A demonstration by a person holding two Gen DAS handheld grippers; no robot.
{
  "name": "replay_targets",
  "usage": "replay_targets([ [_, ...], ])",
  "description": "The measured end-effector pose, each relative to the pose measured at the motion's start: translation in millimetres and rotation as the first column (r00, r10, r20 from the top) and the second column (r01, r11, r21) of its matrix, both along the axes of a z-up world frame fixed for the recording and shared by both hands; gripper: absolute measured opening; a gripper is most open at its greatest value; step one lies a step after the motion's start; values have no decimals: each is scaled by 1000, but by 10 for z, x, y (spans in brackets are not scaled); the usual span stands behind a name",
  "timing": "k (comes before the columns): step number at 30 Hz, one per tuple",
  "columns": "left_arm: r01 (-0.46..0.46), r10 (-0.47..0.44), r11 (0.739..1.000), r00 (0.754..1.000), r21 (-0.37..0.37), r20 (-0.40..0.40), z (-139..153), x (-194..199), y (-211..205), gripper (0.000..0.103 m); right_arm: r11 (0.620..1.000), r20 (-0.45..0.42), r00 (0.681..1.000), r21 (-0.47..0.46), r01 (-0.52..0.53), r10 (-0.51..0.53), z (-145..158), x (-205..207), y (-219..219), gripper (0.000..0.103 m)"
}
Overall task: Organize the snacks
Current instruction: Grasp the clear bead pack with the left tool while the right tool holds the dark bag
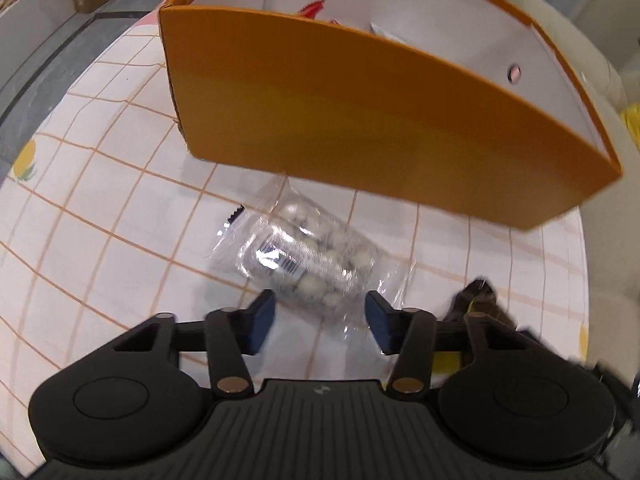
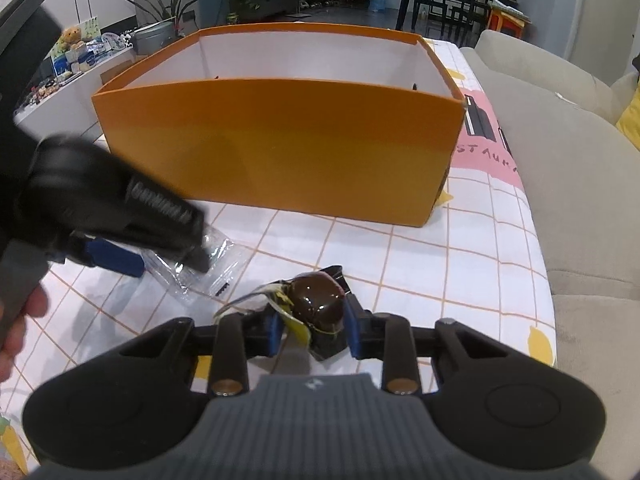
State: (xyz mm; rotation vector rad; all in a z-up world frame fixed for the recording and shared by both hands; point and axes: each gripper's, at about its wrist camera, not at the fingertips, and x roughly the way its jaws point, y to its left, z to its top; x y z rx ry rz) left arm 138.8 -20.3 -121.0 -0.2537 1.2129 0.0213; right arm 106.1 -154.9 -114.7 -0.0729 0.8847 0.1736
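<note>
Snacks partly sorted: red packet [image 1: 314,8] and white packet [image 1: 386,31] already lying inside orange box [image 1: 360,120] at upper frame. Clear bag of pale round sweets [image 1: 308,256] resting mid-frame on checked tablecloth [image 1: 100,220], left gripper [image 1: 320,322] straddling it, pads apparently not pressing yet. Right gripper [image 2: 312,326] clamping brown glossy snack [image 2: 318,300], lower centre; both awaiting boxing.

Orange cardboard box [image 2: 280,148]: matt outside, smooth white paper-like lining inside. Clear crinkly plastic bag of pale round sweets [image 1: 308,260]: glossy film w/ glare spots, printed barcode label. Dark brown shiny snack in a black-and-yellow wrapper [image 2: 318,300]: wet-looking gloss. White tablecloth w/ orange grid lines [image 1: 100,220]: smooth, slight sheen. Gripper bodies: matt black plastic, ribbed top; blue pads [image 1: 262,322] look rubbery, dull; brass-coloured metal pins at pivots. Beige sofa [image 2: 560,200]: cloth, soft matt weave.
</note>
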Motion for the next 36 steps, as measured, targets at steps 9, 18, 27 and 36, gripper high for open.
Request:
replay_targets([
  [9,198,-189,974,978,110,-88,59,-61,194,39,1000,-5,1000,5,-7,7,2,4,-1,27],
  [18,110,-108,993,993,41,-49,138,-97,583,77,999,-12,1000,32,-5,5,-16,32,-9,28],
  [27,-169,165,981,985,-91,-40,67,4,798,87,999,3,1000,44,-19,19,-14,26,39,42],
  [36,-201,199,974,980,-106,-29,35,105,628,89,997,-3,1000,81,-5,5,-17,87,26,58],
])
